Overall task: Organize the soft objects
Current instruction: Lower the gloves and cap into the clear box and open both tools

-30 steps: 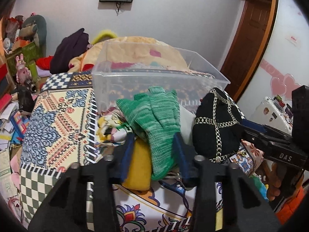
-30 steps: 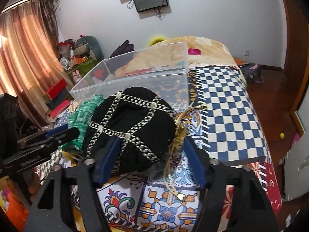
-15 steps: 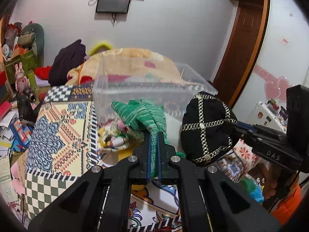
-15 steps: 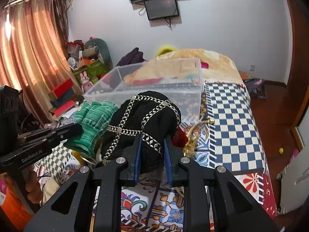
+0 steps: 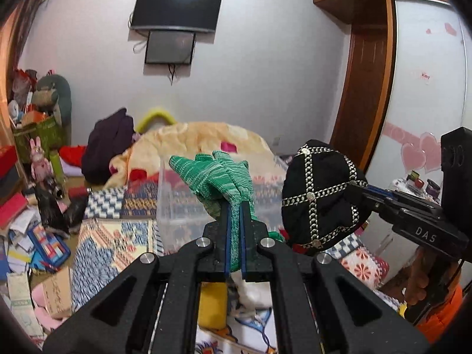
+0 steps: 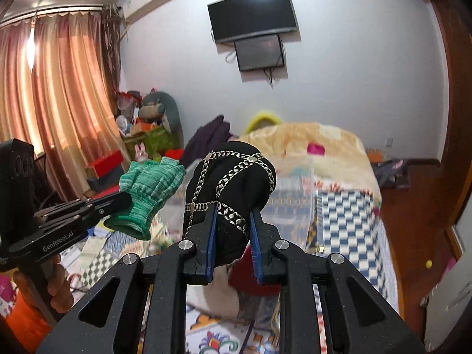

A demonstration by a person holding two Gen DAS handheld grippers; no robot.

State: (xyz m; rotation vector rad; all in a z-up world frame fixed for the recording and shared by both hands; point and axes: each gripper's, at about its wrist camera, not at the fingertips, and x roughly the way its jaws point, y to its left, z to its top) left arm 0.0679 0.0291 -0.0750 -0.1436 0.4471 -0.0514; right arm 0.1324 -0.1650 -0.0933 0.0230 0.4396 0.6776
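My left gripper (image 5: 234,209) is shut on a green knitted glove (image 5: 219,177) and holds it in the air above the bed; the glove also shows in the right wrist view (image 6: 149,188). My right gripper (image 6: 233,211) is shut on a black cap with silver chain trim (image 6: 233,174), also lifted; the cap appears at the right of the left wrist view (image 5: 320,194). A clear plastic bin (image 5: 180,203) stands on the patterned bedspread behind both items, and its corner shows in the right wrist view (image 6: 298,194).
A yellow item (image 5: 212,306) and white cloth (image 5: 253,292) lie on the bedspread below the left gripper. A peach blanket heap (image 5: 203,141) and dark clothes (image 5: 109,144) lie at the back. Clutter and boxes fill the floor at left (image 5: 35,236).
Both grippers closed, the left on the green glove and the right on the black cap, and then lifted them up off the bed.
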